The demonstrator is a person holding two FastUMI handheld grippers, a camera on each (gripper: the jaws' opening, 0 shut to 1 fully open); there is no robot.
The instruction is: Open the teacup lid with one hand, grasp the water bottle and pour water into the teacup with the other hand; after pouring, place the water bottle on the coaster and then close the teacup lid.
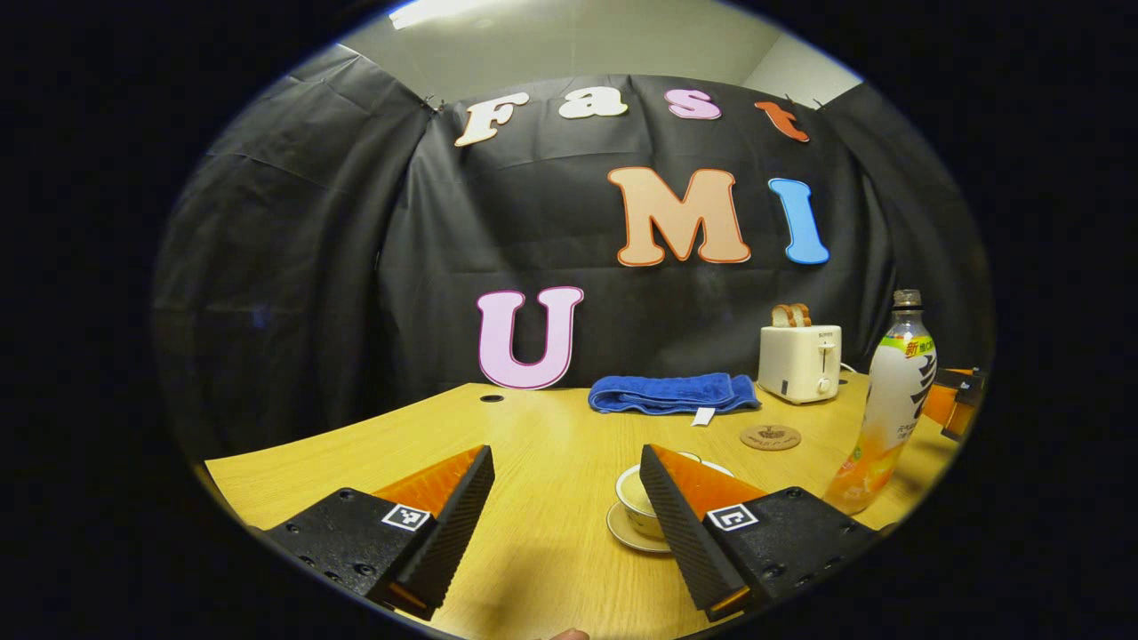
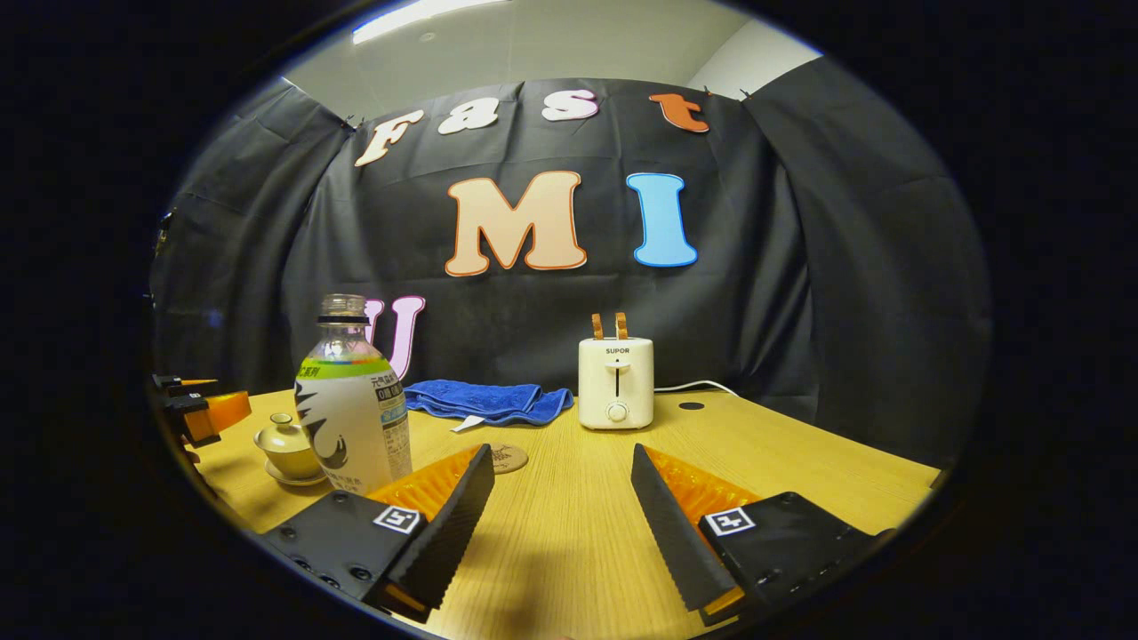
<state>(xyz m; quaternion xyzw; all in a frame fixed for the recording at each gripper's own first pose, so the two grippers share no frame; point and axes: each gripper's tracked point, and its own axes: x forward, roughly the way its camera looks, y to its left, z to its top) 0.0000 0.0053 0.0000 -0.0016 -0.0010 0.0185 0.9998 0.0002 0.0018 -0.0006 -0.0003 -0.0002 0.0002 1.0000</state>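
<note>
My left gripper [image 1: 566, 502] is nearer the lidded cup [image 1: 642, 502], which sits low just right of its empty, wide-open jaws. My right gripper [image 2: 562, 502], jaws also wide and empty, has the upright bottle [image 2: 353, 400] ahead-left on the desk [image 2: 569, 542].

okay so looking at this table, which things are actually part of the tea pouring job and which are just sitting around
Part of the job:
teacup on its saucer, lid on
water bottle, standing
coaster
left gripper and right gripper, jaws open

Just lying about:
blue towel
toaster with toast in its slots
</note>
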